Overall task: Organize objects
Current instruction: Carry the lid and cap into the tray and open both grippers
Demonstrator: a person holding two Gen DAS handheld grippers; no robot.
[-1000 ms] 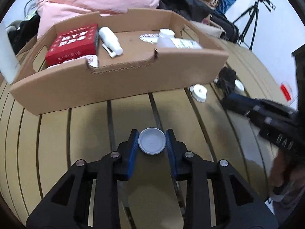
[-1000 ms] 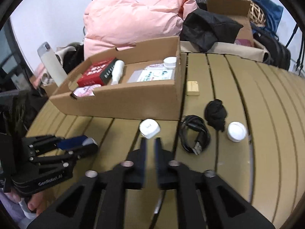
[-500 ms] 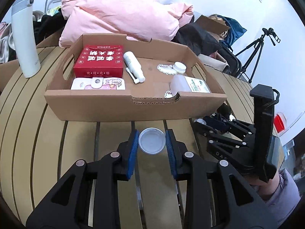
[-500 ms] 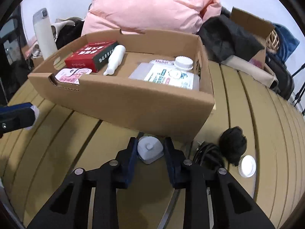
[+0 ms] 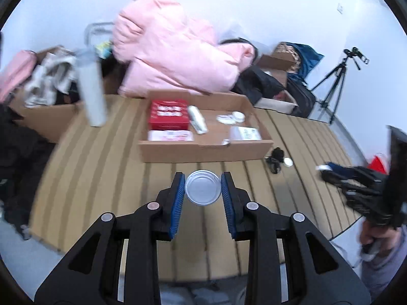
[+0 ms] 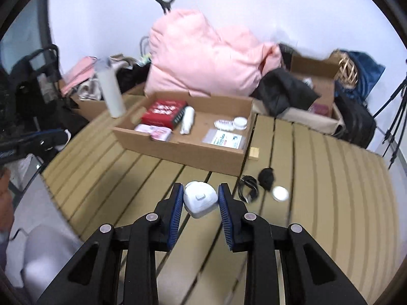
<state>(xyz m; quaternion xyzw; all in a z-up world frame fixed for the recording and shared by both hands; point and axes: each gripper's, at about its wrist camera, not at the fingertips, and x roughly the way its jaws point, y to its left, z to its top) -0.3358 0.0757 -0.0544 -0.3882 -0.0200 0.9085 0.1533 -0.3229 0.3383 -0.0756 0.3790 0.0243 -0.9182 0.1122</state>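
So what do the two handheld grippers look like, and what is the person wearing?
Both the left gripper and the right gripper are black plastic with open triangular cut-outs, round silver pivot pins and ribbed blue pads on the fingers. White lettering on the left one's side is too blurred to read. The sleeve is pale lilac.

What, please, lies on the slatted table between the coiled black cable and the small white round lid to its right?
A crumpled black cloth lump sits between the cable and the lid, as the right wrist view shows.
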